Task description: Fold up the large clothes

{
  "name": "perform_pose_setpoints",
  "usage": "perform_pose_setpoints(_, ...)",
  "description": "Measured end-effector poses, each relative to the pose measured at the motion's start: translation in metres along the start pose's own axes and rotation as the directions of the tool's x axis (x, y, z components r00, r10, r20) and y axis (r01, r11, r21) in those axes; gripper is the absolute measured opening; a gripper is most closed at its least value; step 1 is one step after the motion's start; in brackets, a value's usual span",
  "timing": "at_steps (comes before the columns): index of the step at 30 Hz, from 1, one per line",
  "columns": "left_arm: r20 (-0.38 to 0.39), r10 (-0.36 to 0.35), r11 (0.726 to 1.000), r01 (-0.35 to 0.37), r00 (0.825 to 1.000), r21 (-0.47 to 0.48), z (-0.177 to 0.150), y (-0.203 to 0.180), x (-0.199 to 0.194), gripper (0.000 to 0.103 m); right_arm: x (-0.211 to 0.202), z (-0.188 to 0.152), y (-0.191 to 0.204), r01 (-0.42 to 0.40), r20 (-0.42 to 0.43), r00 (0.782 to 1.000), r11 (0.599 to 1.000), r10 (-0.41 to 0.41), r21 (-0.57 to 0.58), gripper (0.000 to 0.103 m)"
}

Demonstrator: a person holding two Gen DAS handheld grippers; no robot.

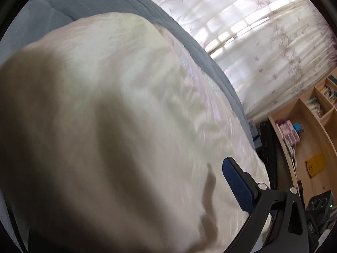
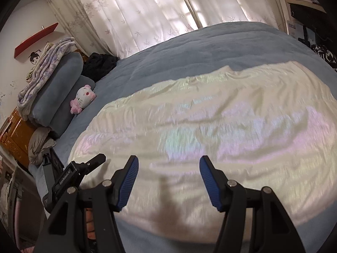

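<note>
A large cream, shiny garment (image 2: 210,130) lies spread out on the grey-blue bed cover (image 2: 210,46). My right gripper (image 2: 168,168) hovers over the garment's near edge, open, with nothing but cloth below the gap between its blue pads. My left gripper (image 2: 98,159) shows as a black body at the garment's left edge. In the left wrist view the garment (image 1: 126,105) fills most of the picture, blurred and close. Only one blue-padded finger (image 1: 238,185) shows there. The other is hidden on the cloth's side, so its grip is unclear.
Grey pillows (image 2: 63,88) with folded cloth on top, a pink and white plush toy (image 2: 84,99) and a dark garment (image 2: 99,63) sit at the head of the bed. Flowered curtains (image 2: 158,10) hang behind it. Wooden shelves (image 1: 305,130) stand past the foot.
</note>
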State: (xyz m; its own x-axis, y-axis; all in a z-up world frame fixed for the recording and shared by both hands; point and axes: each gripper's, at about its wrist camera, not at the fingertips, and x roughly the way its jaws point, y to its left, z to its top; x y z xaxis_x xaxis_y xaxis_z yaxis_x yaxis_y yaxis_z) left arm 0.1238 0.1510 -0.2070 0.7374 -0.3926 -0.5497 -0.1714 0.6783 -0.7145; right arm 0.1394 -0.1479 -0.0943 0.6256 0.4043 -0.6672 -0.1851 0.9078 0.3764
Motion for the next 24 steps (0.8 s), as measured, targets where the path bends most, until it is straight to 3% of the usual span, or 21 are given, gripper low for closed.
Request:
perform_pose_setpoints(2, 0.034, 0.015, 1.0, -0.015, 0.999, 0.003, 0.001, 0.0, 0.001, 0.094, 0.01, 0.015, 0.006, 0.043, 0.018, 0.999, 0.999, -0.043, -0.017, 0.051)
perform_pose_setpoints(4, 0.065, 0.041, 0.999, -0.043, 0.997, 0.028, -0.002, -0.001, -0.001, 0.082, 0.022, 0.029, 0.013, 0.093, 0.029, 0.995, 0.995, -0.092, -0.04, 0.035)
perform_pose_setpoints(7, 0.088, 0.032, 0.998, -0.036, 0.996, 0.042, -0.006, 0.002, -0.004, 0.073, 0.055, 0.053, 0.024, 0.173, 0.041, 0.984, 0.982, -0.171, -0.07, 0.013)
perform_pose_setpoints(11, 0.098, 0.018, 0.999, -0.023, 0.995, 0.044, -0.005, 0.003, -0.003, 0.069, 0.108, 0.067, 0.017, 0.243, 0.002, 0.97, 0.969, -0.243, -0.042, 0.01)
perform_pose_setpoints(14, 0.097, 0.003, 0.999, -0.007, 0.995, 0.049, -0.004, 0.004, -0.001, 0.07, 0.143, 0.059, 0.005, 0.294, -0.04, 0.954, 0.955, -0.296, -0.047, 0.005)
perform_pose_setpoints(19, 0.091, -0.013, 0.998, 0.008, 0.996, 0.06, -0.002, 0.0, 0.008, 0.074, 0.157, 0.043, 0.001, 0.31, -0.001, 0.951, 0.949, -0.31, -0.064, 0.005)
perform_pose_setpoints(24, 0.088, -0.023, 0.998, 0.018, 0.996, 0.054, -0.001, -0.002, 0.011, 0.078, 0.16, 0.041, -0.007, 0.276, -0.001, 0.961, 0.96, -0.276, -0.052, 0.005)
